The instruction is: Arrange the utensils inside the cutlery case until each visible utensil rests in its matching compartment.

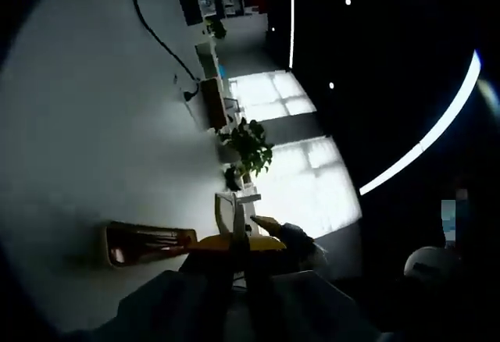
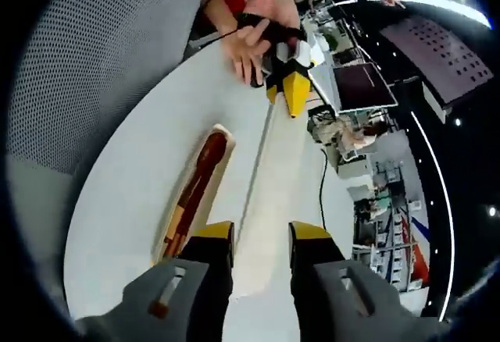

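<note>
Wooden case [image 2: 191,194] lies at eleven o'clock of the open, empty right gripper [image 2: 262,236]. Left gripper [image 2: 287,84], jaws closed, pinches a long utensil [image 2: 256,162], not yet placed.

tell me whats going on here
A person holds a gripper in each hand over a white table. The left gripper, yellow-tipped, grips one end of a long thin utensil that slants across the table. Beside it lies the wooden cutlery case, with dark utensils inside. The right gripper is open, holding nothing, with its jaws on either side of the utensil's near end.
</note>
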### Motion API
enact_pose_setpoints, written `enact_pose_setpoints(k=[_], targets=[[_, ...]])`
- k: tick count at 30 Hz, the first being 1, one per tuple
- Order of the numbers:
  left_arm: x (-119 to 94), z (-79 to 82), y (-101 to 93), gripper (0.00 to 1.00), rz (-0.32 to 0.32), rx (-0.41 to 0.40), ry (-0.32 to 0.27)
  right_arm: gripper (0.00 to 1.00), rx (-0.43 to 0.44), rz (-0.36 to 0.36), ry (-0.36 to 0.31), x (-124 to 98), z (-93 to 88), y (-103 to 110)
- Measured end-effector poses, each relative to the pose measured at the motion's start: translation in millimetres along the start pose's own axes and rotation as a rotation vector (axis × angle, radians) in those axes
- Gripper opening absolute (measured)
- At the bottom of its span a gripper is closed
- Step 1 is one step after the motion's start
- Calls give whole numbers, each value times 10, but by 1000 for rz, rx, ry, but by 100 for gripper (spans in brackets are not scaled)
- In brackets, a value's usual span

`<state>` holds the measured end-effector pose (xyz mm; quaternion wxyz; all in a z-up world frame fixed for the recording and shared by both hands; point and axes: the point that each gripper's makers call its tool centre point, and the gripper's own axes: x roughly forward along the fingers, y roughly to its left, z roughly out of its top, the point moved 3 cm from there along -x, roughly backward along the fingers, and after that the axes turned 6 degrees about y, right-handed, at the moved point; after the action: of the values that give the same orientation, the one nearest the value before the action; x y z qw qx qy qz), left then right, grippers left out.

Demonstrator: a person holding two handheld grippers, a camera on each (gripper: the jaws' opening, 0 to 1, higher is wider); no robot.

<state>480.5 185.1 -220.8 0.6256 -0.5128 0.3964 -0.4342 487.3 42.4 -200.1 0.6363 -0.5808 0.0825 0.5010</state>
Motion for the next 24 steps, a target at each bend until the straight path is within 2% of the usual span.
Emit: enact_pose_setpoints(k=[2, 4, 5, 6, 8, 10, 12, 13, 18, 21, 23, 24], targets=[[9, -11, 43, 3, 4, -1, -1, 47, 126, 65, -1, 61, -29, -44], [31, -75, 65, 3, 4, -6, 43, 56, 287, 180, -5, 171, -44, -18], [45, -87, 72, 3, 1, -10, 50, 58, 311, 228, -12, 212, -38, 13], [59, -102, 75, 3, -1, -16, 55, 58, 348, 324, -4, 269, -28, 114], [82, -137, 77, 3, -8, -25, 73, 57, 374, 428, 11, 350, -16, 242], [96, -168, 88, 3, -2, -24, 88, 53, 333, 422, 19, 419, -24, 255], [100, -197, 123, 3, 6, -19, 102, 54, 349, 468, 41, 500, -38, 357], [99, -205, 157, 3, 11, -19, 106, 53, 348, 464, 42, 537, -45, 365], [90, -212, 281, 3, 18, -46, 109, 41, 339, 477, 91, 654, -109, 494], [87, -194, 352, 4, 25, -85, 83, 40, 361, 461, 102, 714, -150, 540], [91, -152, 380, 4, 40, -59, 67, 40, 384, 470, 109, 727, -162, 559], [93, -83, 416, 4, 73, -29, 31, 40, 415, 471, 112, 740, -172, 555]])
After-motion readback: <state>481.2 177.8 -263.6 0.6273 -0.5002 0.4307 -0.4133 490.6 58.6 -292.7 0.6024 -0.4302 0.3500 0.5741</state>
